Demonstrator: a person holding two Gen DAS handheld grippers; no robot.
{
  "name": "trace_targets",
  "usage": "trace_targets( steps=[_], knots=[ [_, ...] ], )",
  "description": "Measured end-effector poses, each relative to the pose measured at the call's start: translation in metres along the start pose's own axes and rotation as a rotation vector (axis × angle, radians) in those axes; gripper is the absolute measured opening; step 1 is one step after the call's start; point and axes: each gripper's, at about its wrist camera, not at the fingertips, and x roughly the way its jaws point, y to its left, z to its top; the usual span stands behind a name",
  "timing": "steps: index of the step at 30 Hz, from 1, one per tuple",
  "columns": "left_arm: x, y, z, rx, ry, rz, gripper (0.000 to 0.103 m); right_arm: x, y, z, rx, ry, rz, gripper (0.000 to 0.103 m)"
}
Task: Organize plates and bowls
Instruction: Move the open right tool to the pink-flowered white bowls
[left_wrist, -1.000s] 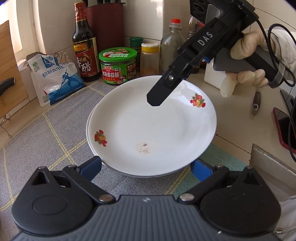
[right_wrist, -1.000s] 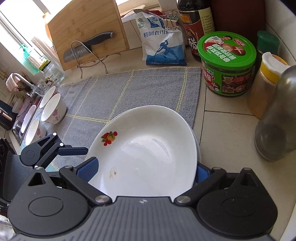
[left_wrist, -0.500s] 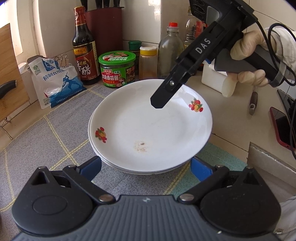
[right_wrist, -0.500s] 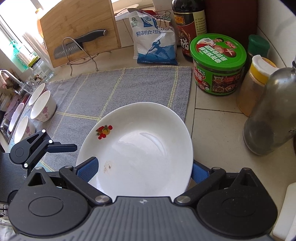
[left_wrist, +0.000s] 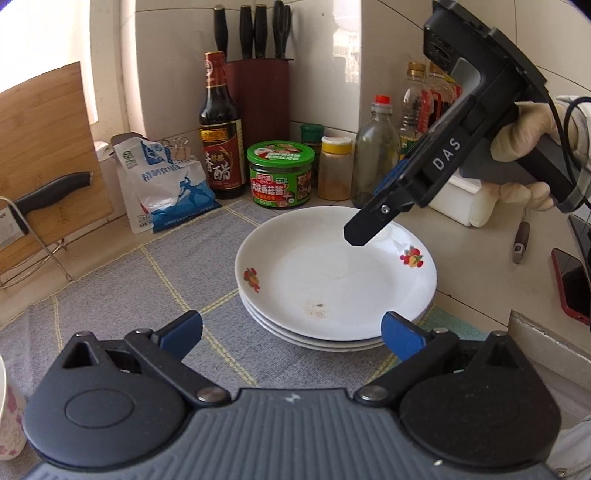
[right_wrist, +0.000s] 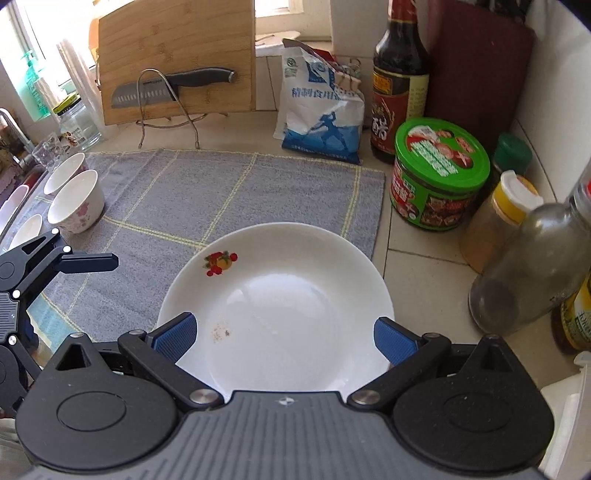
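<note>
Plates (left_wrist: 334, 291) sit stacked on our grey checked mat (left_wrist: 122, 284), white with small fruit prints, the stack's right edge reaching over onto the tiled counter (right_wrist: 421, 269). Our right gripper (right_wrist: 283, 334) hangs just above the top plate, blue pads (right_wrist: 173, 334) spread wide over its near rim, holding nothing. Our left gripper (left_wrist: 291, 332) is also spread wide and empty, with the stack just beyond its fingertips. Small floral bowls (right_wrist: 75, 206) stand well apart at the mat's far left edge.
</note>
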Motion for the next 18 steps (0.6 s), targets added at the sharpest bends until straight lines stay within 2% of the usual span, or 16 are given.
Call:
trace_targets(
  steps=[7,18],
  knots=[
    [-0.028,0.015,-0.013,-0.085,-0.031,0.103,0.102,-0.007,0.064,0.013,-0.170,-0.122,-0.067,0.103],
    [-0.099,0.065,-0.064,-0.208,-0.037,0.254,0.102,0.015,0.154,0.035,-0.231,-0.208,0.037,0.103]
  ],
)
